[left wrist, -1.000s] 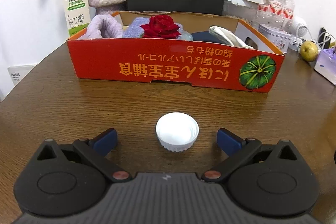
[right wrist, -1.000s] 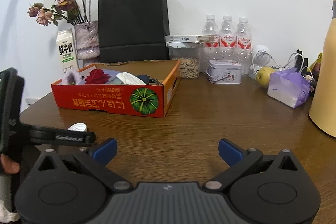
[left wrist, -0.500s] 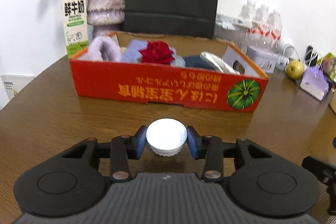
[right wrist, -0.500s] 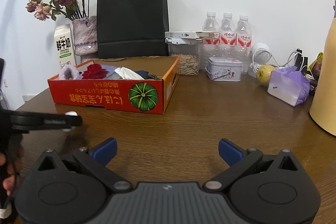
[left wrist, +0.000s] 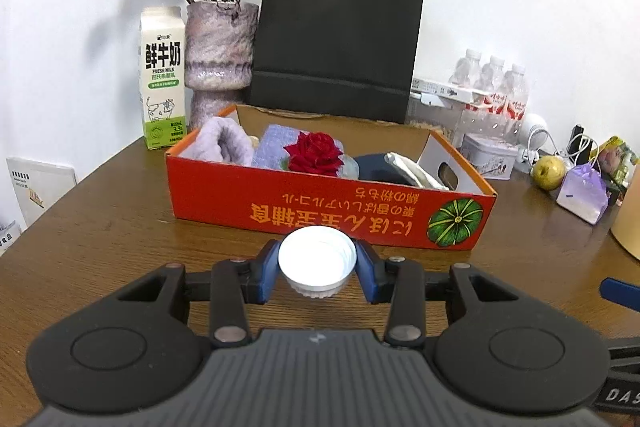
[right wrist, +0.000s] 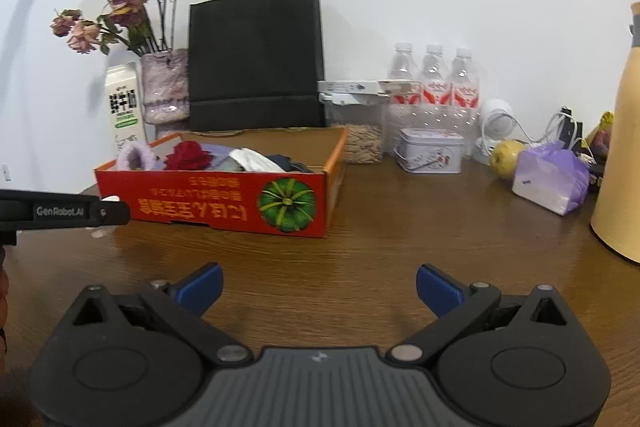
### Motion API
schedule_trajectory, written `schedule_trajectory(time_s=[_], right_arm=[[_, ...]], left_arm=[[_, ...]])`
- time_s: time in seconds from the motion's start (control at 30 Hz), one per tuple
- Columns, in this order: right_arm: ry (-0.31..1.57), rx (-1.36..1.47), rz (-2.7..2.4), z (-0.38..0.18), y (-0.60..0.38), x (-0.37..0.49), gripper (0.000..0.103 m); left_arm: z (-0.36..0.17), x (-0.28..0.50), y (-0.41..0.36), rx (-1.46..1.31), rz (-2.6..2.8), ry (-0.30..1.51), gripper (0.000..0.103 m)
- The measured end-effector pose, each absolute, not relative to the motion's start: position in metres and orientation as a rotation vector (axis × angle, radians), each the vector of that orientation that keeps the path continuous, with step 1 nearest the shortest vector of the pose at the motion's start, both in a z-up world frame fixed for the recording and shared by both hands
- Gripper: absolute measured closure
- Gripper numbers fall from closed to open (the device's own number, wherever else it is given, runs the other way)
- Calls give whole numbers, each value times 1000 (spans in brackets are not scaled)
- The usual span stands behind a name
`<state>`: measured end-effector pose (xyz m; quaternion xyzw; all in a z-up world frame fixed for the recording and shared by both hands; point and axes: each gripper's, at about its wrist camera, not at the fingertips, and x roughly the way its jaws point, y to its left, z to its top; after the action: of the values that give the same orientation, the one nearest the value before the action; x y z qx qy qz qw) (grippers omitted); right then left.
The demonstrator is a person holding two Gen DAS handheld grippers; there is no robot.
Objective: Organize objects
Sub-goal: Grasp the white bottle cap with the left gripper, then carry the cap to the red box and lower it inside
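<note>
A white ribbed cap [left wrist: 318,261] is pinched between the blue pads of my left gripper [left wrist: 318,269], which is shut on it and holds it above the table. Just beyond stands the red cardboard box [left wrist: 328,215] with a pumpkin print, holding a red rose [left wrist: 316,153], purple cloths and dark items. In the right wrist view the box [right wrist: 216,203] sits ahead left, and the left gripper's side [right wrist: 60,213] reaches in from the left edge with a sliver of the cap [right wrist: 110,199] showing. My right gripper [right wrist: 318,287] is open over bare wood, nothing between its fingers.
Behind the box stand a milk carton [left wrist: 163,77], a vase of dried flowers [left wrist: 220,47] and a black paper bag [left wrist: 338,39]. To the right are water bottles [right wrist: 434,83], a tin [right wrist: 432,150], a pear [right wrist: 506,159], a purple pouch [right wrist: 554,177] and a yellow jug [right wrist: 622,147].
My left gripper closed on the white cap, lifted it off the table and tilted up toward the box. The right gripper stayed put and open.
</note>
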<state>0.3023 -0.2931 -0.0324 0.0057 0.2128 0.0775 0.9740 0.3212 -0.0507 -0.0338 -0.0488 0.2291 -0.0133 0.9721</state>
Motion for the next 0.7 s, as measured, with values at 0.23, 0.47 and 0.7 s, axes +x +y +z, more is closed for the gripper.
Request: schedule_trajectory(time_s=[0.23,0.47,0.7], right_arm=[[385,15,182,-24,-266,294,0],[356,28,203,-14,-247,297,0],[336,22,221,0,-233,309,0]], left_arm=[[-26,311,-33,-122,-31,437,63],[-17,309,-13,-140,-18,412,63],[-9,320,2,-159,5,408,63]])
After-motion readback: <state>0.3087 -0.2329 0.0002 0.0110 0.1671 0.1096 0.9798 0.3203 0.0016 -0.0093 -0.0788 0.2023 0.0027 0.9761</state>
